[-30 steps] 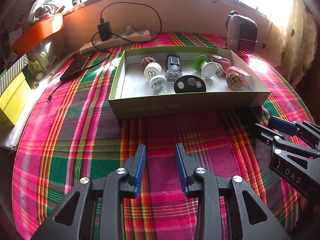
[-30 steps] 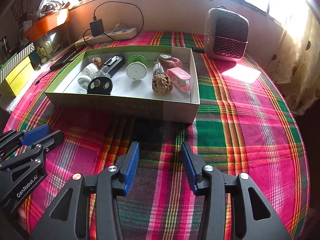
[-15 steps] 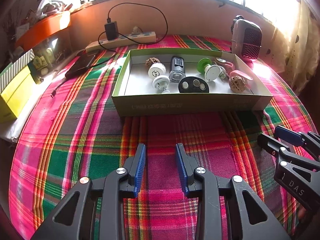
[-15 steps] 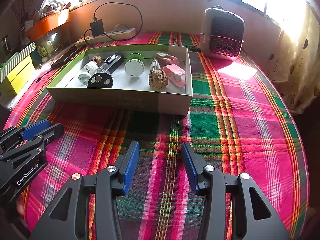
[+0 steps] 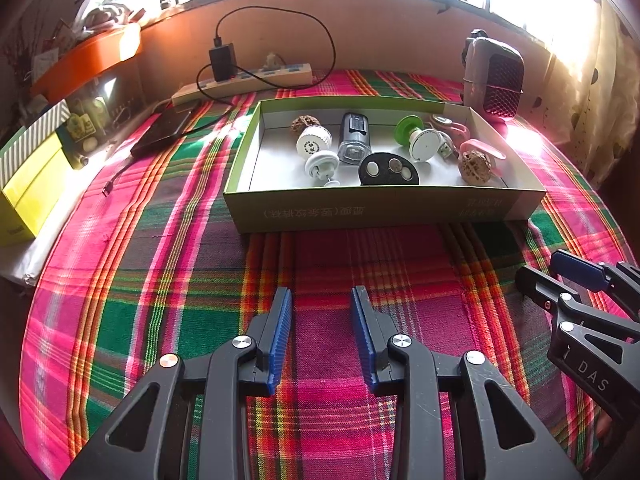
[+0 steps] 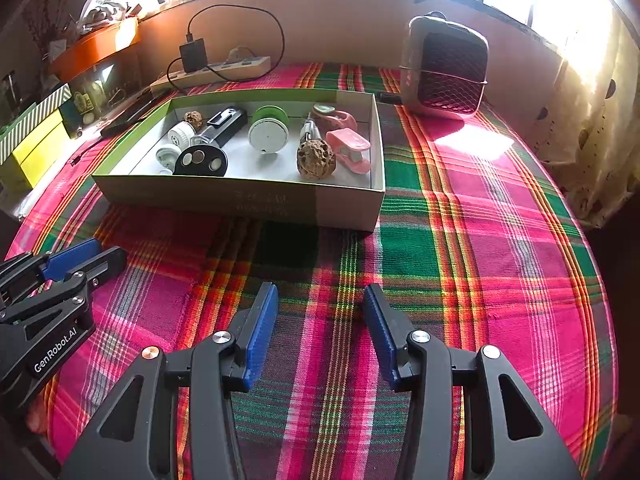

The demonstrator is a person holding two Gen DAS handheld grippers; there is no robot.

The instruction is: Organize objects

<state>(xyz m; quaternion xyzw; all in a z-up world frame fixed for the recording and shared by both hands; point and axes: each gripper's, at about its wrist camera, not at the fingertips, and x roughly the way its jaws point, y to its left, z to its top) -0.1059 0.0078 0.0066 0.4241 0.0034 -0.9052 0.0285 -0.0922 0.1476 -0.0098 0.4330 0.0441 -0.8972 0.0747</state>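
Observation:
A shallow green cardboard box [image 5: 384, 206] [image 6: 240, 196] sits on the plaid cloth and holds several small items: a black oval case [image 5: 388, 170] [image 6: 202, 161], a walnut [image 5: 475, 165] [image 6: 315, 159], a green-and-white spool [image 5: 416, 138] [image 6: 269, 130], white caps [image 5: 314, 142], a dark clear-ended device [image 5: 354, 138] and pink clips [image 6: 348, 148]. My left gripper [image 5: 321, 300] is open and empty, above the cloth in front of the box. My right gripper [image 6: 319, 296] is open and empty, to the right of the left one [image 6: 60, 280].
A power strip with a black charger [image 5: 244, 78] lies by the back wall. A small heater [image 6: 444, 68] stands at the back right. A dark phone [image 5: 162, 132], yellow boxes [image 5: 28, 192] and an orange tray [image 5: 88, 56] are at the left. A curtain [image 6: 592, 120] hangs at the right.
Both grippers have drawn back from the box and risen slightly, so the box looks farther and smaller. Both stay open and empty.

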